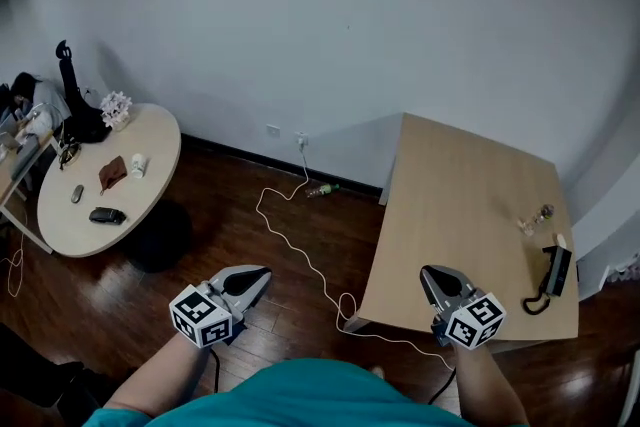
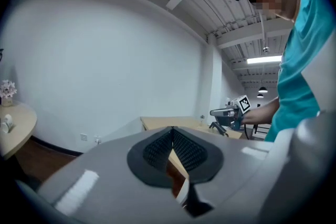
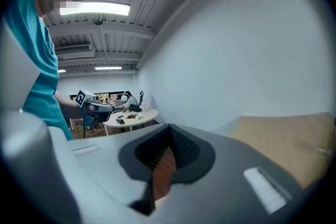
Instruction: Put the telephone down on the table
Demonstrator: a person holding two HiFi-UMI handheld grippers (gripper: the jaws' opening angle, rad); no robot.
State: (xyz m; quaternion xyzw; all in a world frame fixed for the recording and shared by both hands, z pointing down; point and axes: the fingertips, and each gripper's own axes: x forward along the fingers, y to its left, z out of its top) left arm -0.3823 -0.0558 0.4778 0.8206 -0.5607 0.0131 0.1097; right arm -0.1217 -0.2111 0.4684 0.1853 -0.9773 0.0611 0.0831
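Telephone [image 1: 555, 270]: black, with a curled cord [image 1: 535, 303], it sat at the right edge of the wooden table [image 1: 450, 205]; neither claw touched it.
Round table [image 1: 150, 130]: stood far left with small items on it, well apart from the task.
Left gripper [image 1: 262, 273]: jaws were pressed together on nothing, over the dark floor [image 1: 200, 215] between the two tables.
White cable [image 1: 300, 250]: trailed across the floor from the wall socket [image 1: 301, 140] toward the wooden table's near corner.
Wooden table: was mostly bare; a small trinket [image 1: 535, 218] lay near the telephone.
Right gripper [image 1: 428, 273]: jaws were likewise closed and empty, above the table's near edge, well apart from the telephone.
Step in hand: judged to be the approach, as no grasp had been made.
Next move: probably the right gripper would need to travel to the right edge, part its jaws and take the telephone. It would have to mind the cord and the table's edge before laying the telephone down flat.
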